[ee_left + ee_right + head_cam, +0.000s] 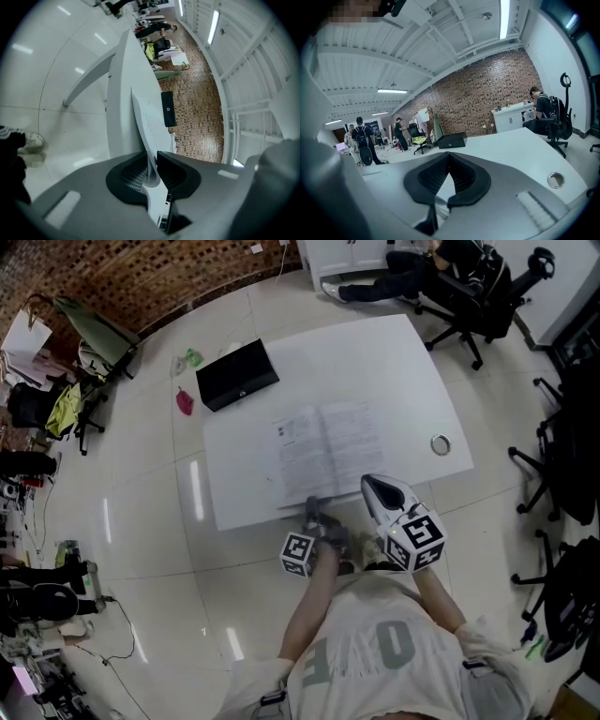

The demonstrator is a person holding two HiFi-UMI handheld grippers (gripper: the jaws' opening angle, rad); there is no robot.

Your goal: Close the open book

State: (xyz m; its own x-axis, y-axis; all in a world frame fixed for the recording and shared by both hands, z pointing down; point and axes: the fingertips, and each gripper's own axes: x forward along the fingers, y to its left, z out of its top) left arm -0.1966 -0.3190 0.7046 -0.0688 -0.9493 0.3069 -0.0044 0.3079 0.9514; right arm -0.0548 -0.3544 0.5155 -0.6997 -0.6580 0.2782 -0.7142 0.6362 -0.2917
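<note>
The open book (323,448) lies flat on the white table (403,362), with printed pages facing up. My left gripper (312,510) is at the book's near edge, left of the spine. In the left gripper view its jaws (151,164) are shut on the thin white edge of the book (149,123), which runs away between the pads. My right gripper (368,482) hovers over the near corner of the right page. Its jaws (449,157) meet at the tips with nothing between them.
A black box (236,374) stands at the table's far left corner. A roll of tape (441,443) lies near the right edge. Office chairs (469,287) stand beyond and to the right of the table. People (361,140) are in the room's background.
</note>
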